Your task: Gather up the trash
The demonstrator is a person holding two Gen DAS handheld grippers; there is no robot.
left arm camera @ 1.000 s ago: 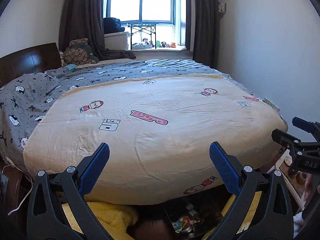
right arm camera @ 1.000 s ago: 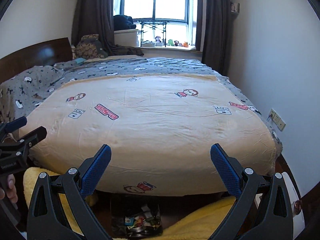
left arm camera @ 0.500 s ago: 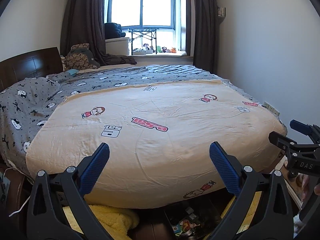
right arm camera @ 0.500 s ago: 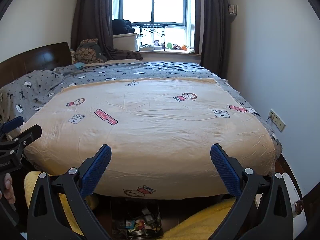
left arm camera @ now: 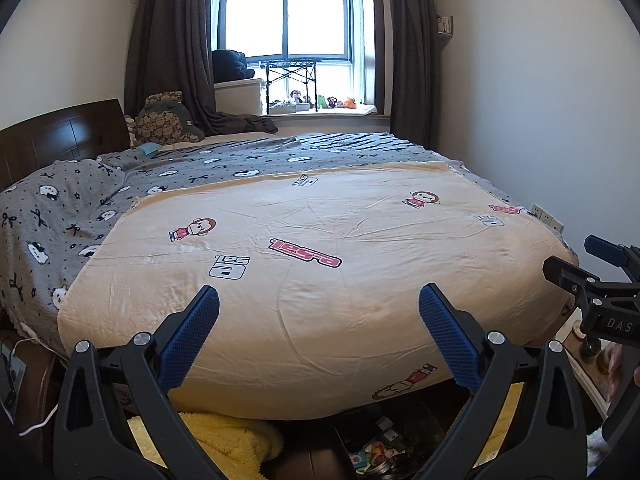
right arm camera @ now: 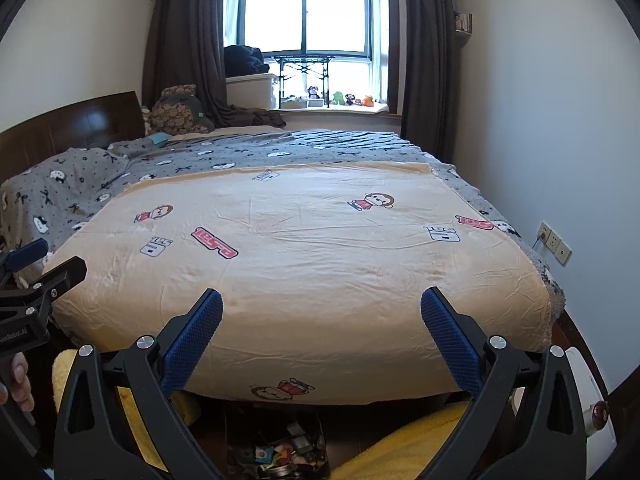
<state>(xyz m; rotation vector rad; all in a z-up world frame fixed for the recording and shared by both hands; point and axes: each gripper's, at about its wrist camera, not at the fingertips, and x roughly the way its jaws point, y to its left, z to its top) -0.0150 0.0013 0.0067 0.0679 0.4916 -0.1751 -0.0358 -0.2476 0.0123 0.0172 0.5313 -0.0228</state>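
Both the left tool (left arm camera: 319, 334) and right tool (right arm camera: 321, 336) hang spread apart and empty over the bed (right arm camera: 304, 264), so searching seems underway; next, dip toward the trash bin (right arm camera: 276, 454) at 6 o'clock.

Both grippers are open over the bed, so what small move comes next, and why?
Probably lower the right gripper toward the bin of colourful scraps on the floor at the bed's foot. The cream blanket shows no litter, and the left gripper is empty too.
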